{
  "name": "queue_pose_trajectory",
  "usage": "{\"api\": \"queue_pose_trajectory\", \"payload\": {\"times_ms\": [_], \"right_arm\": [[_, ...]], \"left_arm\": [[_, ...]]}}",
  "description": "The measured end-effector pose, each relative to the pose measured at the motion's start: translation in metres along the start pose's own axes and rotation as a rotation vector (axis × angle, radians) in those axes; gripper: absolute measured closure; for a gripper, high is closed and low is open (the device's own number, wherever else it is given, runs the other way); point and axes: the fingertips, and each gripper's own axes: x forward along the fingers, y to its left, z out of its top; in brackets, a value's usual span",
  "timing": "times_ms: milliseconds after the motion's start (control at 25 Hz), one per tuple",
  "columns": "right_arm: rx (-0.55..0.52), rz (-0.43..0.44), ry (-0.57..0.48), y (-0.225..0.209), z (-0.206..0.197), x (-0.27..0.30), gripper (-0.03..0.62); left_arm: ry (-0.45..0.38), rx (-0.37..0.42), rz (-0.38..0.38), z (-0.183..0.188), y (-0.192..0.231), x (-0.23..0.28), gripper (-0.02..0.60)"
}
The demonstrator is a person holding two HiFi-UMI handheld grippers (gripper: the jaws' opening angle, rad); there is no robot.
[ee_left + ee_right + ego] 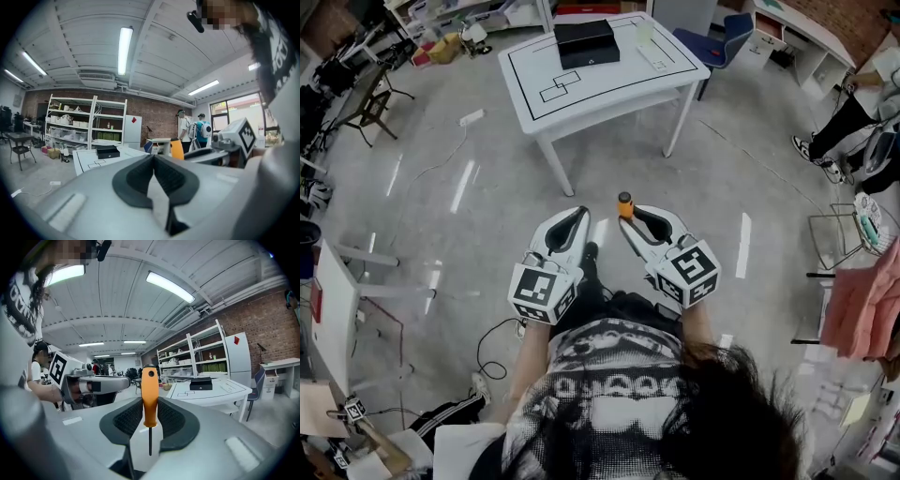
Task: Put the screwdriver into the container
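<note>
My right gripper (628, 214) is shut on a screwdriver (624, 203) with an orange handle. In the right gripper view the handle (150, 394) stands upright between the dark pads, its thin metal shaft pointing back toward the camera. My left gripper (579, 214) is beside it on the left, shut, with nothing between its pads (140, 176), which meet at the tip. A black box-shaped container (587, 42) sits on the white table (619, 84) well ahead of both grippers. It also shows in the left gripper view (108, 152) and the right gripper view (200, 384).
Grey floor lies between me and the table. A blue chair (722, 37) stands at the table's far right. A person (853, 112) sits at the right edge, and pink cloth (862, 300) hangs on a rack. Shelves (75, 122) line the brick wall, and cables (492, 352) trail on the floor.
</note>
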Motion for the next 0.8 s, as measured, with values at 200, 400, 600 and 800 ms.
{"api": "queue_pose_trajectory", "payload": {"times_ms": [200, 400, 600, 800], "right_arm": [[0.007, -0.004, -0.008, -0.015, 0.003, 0.01, 0.497], [0.019, -0.011, 0.01, -0.033, 0.004, 0.03, 0.496], [0.034, -0.013, 0.034, -0.053, 0.003, 0.065, 0.496], [0.035, -0.018, 0.054, -0.082, 0.012, 0.119, 0.496]], "left_arm": [[0.004, 0.003, -0.004, 0.001, 0.008, 0.015, 0.581], [0.018, -0.012, -0.007, -0.002, 0.027, 0.034, 0.581], [0.037, -0.037, -0.011, -0.009, 0.06, 0.06, 0.581], [0.05, -0.041, -0.014, -0.011, 0.11, 0.094, 0.581]]}}
